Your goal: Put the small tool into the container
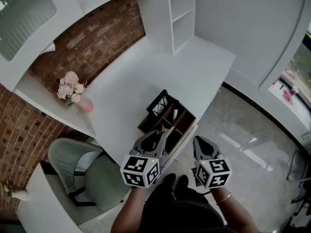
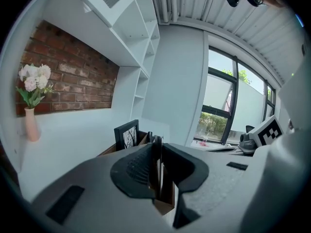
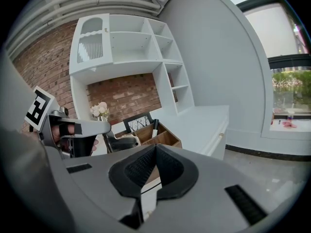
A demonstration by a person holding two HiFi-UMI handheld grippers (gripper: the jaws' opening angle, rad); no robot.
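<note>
Container [image 1: 167, 114], wooden w/ compartments, sits at white desk [image 1: 146, 76] edge. L gripper [image 1: 163, 131] at its 6 o'clock, jaws closed on thin dark item, prob. small tool [image 2: 156, 141]. R gripper [image 1: 198, 141] at 4 o'clock, jaws together, empty.

This looks like a home study nook. Straight ahead of the left gripper [image 1: 163, 131] a long white desk [image 1: 146, 72] runs along a red brick wall [image 1: 92, 38], with built-in white shelves [image 1: 181, 13] at its far end. A wooden desk organizer [image 1: 144, 125] sits just before the jaws. Off to that gripper's left stand a pink vase of flowers [image 1: 73, 93] and a padded green chair [image 1: 99, 178]. To the right of the right gripper [image 1: 199, 142] are a pale polished floor [image 1: 243, 130] and tall windows [image 2: 228, 110]
</note>
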